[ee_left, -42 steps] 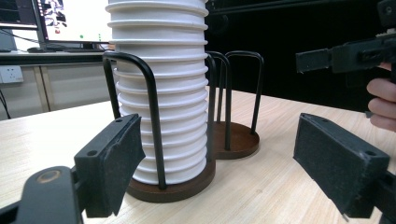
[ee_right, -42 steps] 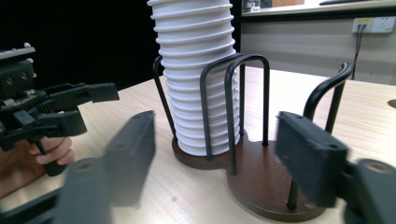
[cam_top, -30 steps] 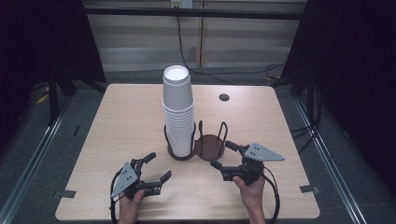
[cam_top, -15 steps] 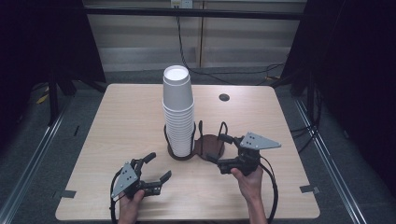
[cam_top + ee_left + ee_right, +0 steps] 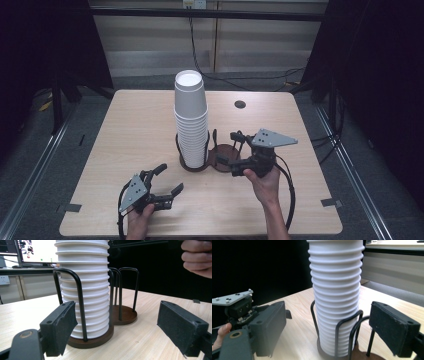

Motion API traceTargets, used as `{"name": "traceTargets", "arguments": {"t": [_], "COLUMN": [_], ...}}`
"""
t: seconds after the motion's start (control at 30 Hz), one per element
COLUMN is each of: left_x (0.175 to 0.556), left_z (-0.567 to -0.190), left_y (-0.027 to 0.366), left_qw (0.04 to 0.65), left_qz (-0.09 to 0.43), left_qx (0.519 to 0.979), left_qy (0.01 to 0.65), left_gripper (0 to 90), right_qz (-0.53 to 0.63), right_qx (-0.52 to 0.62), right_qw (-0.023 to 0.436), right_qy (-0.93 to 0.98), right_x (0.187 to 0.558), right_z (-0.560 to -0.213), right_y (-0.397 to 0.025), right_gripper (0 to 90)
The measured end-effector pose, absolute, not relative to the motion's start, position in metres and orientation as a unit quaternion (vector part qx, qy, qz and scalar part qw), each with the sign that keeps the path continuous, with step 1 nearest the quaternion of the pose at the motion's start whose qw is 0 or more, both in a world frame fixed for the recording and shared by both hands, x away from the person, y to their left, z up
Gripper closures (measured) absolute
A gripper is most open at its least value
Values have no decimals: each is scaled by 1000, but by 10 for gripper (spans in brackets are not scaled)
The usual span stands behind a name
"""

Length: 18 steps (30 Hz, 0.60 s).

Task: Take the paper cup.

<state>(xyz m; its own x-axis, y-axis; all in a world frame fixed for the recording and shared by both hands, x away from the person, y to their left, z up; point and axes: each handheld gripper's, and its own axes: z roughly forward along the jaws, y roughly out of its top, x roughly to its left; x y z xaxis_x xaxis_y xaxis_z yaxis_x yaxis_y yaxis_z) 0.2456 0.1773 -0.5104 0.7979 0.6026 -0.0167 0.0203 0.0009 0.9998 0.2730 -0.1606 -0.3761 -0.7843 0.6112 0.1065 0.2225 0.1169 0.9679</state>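
— Wooden worktop [image 5: 125, 130]: where's your cup stack [image 5: 190, 117]?
— Upright in the wire holder [image 5: 210, 159]. Your right claw [image 5: 231, 152] hovers just right of it, wide open, empty; your left claw [image 5: 168, 179] rests nearer you, agape.

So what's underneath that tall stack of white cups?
The stack of white cups stands on the round brown base of a black wire holder. An empty twin holder sits beside it. The lowest cup's bottom is hidden.

A pale wooden table [image 5: 125, 135] stands on grey carpet [image 5: 30, 165]; dark curtains [image 5: 45, 40] flank a beige wall [image 5: 150, 35], cables [image 5: 200, 60] trailing down it
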Motion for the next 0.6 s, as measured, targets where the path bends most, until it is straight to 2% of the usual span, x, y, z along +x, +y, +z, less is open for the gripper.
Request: {"name": "traceTargets", "arguments": {"t": [0.6], "left_x": [246], "left_z": [-510], "left_y": [177], "left_qw": [668], "left_qz": [218], "left_qx": [673], "left_qy": [232], "left_gripper": [156], "right_qz": [592], "right_qx": [261], "right_qw": [140], "right_qy": [750], "right_x": [296], "right_z": [-337], "right_y": [-149], "right_gripper": [134]}}
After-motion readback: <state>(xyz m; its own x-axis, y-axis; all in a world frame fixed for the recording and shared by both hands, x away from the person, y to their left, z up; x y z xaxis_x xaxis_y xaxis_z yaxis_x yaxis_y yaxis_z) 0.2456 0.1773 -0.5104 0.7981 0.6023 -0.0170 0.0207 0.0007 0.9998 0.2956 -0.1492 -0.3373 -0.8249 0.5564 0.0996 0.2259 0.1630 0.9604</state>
